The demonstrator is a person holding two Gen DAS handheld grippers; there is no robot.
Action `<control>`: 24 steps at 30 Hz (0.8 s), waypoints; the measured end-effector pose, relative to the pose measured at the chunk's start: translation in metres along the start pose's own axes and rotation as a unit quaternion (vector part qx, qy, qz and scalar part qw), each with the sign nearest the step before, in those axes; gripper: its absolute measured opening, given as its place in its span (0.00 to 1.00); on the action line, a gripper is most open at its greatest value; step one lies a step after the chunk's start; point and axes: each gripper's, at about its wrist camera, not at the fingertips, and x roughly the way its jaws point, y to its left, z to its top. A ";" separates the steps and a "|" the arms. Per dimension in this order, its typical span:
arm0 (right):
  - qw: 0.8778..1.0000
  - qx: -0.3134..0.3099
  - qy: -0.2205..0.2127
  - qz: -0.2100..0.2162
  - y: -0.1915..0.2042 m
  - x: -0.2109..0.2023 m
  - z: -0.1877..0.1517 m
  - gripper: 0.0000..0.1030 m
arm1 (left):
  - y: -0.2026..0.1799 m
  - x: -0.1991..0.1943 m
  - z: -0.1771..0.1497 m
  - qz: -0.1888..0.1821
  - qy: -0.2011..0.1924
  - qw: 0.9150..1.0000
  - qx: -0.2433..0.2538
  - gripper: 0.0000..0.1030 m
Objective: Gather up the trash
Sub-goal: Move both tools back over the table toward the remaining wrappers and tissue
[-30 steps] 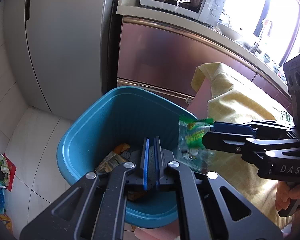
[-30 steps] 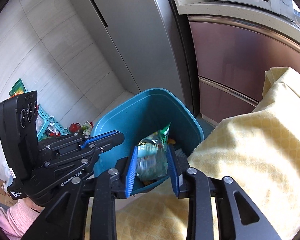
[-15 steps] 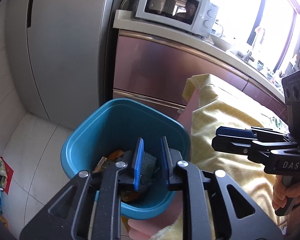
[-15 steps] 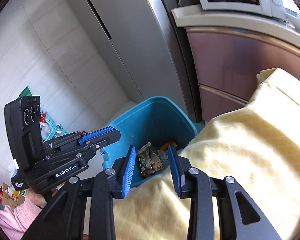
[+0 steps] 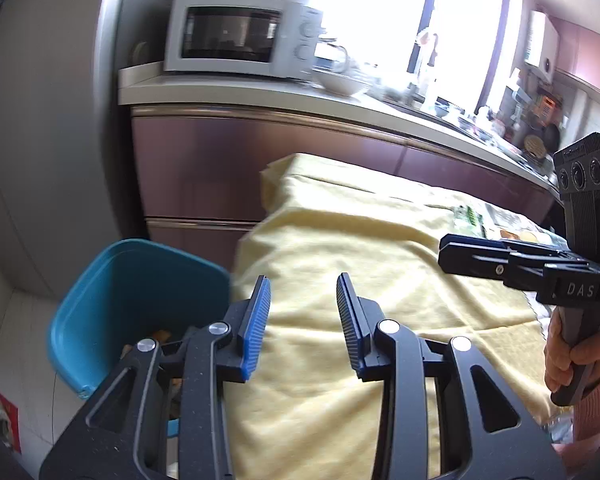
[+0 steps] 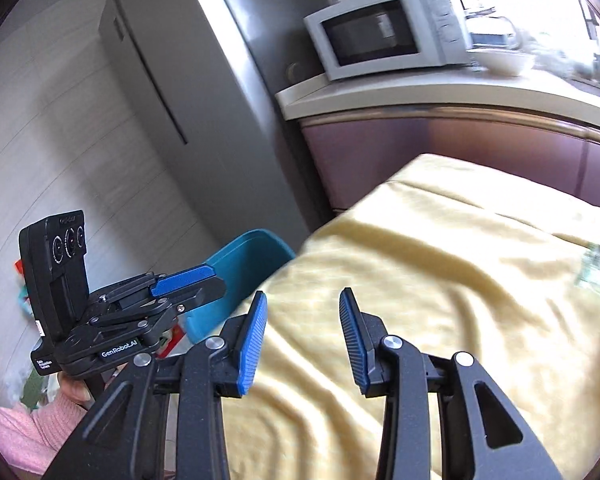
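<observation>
Bin [image 5: 112, 300], beside table: holds wrappers we have dropped in. Left gripper [image 5: 302, 316]: jaws just opened further, nothing between them. Right gripper [image 6: 302, 332]: likewise parted and empty. Outstanding, we judge: wrappers [image 5: 480, 224] lying on the yellow cloth [image 5: 360, 248], far end.

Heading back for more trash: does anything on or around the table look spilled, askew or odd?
Nothing spilled. The yellow tablecloth lies rumpled, with wrappers left at its far end. More litter sits on the floor beside the blue bin. Both the left gripper and right gripper are open and empty.
</observation>
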 end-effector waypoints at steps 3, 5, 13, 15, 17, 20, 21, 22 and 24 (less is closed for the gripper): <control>0.999 0.023 -0.020 -0.026 -0.023 -0.031 -0.011 0.34 | -0.031 0.011 0.001 -0.021 0.009 0.999 0.027 0.33; 0.998 0.038 -0.033 -0.049 -0.039 -0.048 -0.014 0.34 | -0.052 0.018 0.002 -0.035 0.015 0.998 0.041 0.33; 0.983 0.099 -0.083 -0.134 -0.105 -0.122 -0.042 0.35 | -0.132 0.048 0.001 -0.082 0.035 0.991 0.097 0.34; 0.978 0.112 -0.092 -0.153 -0.119 -0.136 -0.047 0.35 | -0.152 0.058 0.004 -0.092 0.039 0.989 0.112 0.34; 0.972 0.121 -0.101 -0.172 -0.134 -0.150 -0.052 0.35 | -0.171 0.068 0.006 -0.102 0.044 0.986 0.127 0.34; 0.963 0.134 -0.115 -0.203 -0.151 -0.169 -0.061 0.35 | -0.200 0.080 0.008 -0.111 0.045 0.981 0.153 0.36; 0.960 0.139 -0.118 -0.210 -0.157 -0.174 -0.064 0.36 | -0.208 0.083 0.009 -0.114 0.045 0.979 0.161 0.37; 0.957 0.146 -0.122 -0.218 -0.162 -0.180 -0.068 0.37 | -0.217 0.086 0.011 -0.118 0.043 0.978 0.168 0.37; 0.952 0.159 -0.127 -0.229 -0.172 -0.189 -0.076 0.39 | -0.232 0.094 0.013 -0.124 0.044 0.975 0.181 0.38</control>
